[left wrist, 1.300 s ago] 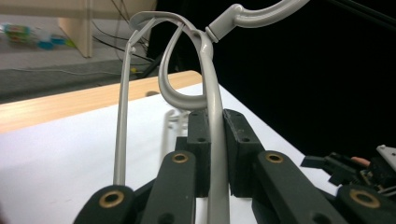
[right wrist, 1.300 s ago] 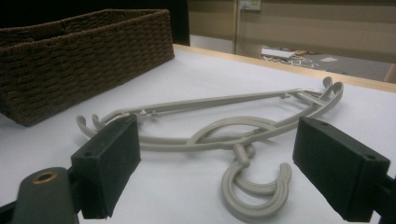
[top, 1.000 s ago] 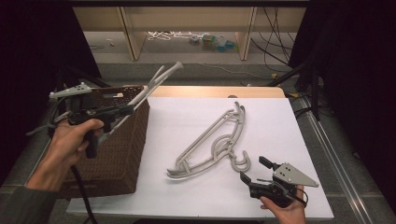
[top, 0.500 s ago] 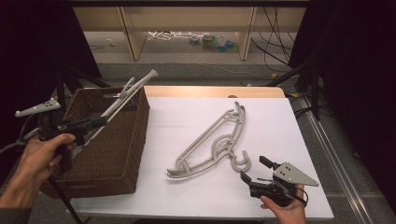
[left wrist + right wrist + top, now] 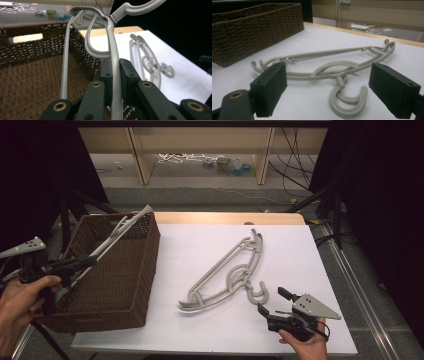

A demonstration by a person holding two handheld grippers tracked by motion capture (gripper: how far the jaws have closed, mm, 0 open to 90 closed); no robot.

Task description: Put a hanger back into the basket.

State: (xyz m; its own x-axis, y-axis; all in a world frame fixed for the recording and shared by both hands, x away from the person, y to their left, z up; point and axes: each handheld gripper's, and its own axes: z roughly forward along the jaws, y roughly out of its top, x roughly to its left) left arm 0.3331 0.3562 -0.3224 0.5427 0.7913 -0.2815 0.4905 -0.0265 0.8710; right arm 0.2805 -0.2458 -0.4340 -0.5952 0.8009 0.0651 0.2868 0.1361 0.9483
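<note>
Here the left gripper (image 5: 75, 265) sits at the left edge of the high view, held in the person's left hand (image 5: 20, 302) over the brown wicker basket (image 5: 135, 285); its jaws are clenched on a grey plastic hanger (image 5: 117, 237); in the left gripper view the hanger (image 5: 113, 62) runs up between the two black jaws, its hook curling off the top edge; hanger is tilted, one end poking up past the basket's far rim, the rest slanting down over the basket's inside; cannot tell if it touches the basket's bottom; basket (image 5: 30, 75) looks bare inside in the left gripper view.

Basket stands on the left part of the white surface (image 5: 200, 330), hanging partly over its left edge.

Two more grey hangers (image 5: 225, 275) lie stacked flat in the middle of the surface, well apart from the basket; hooks point toward the near right corner; in the right gripper view the stacked hangers (image 5: 332, 67) lie just ahead of the jaws, hooks nearest.

Right gripper (image 5: 272, 302) is low at the near right of the surface, held in the right hand (image 5: 305, 347); jaws released, spread wide, nothing between them; near the hooks, not touching; grey three-cornered plate on top.

Behind the surface: floor with cables and small bright clutter under a wooden shelf.
</note>
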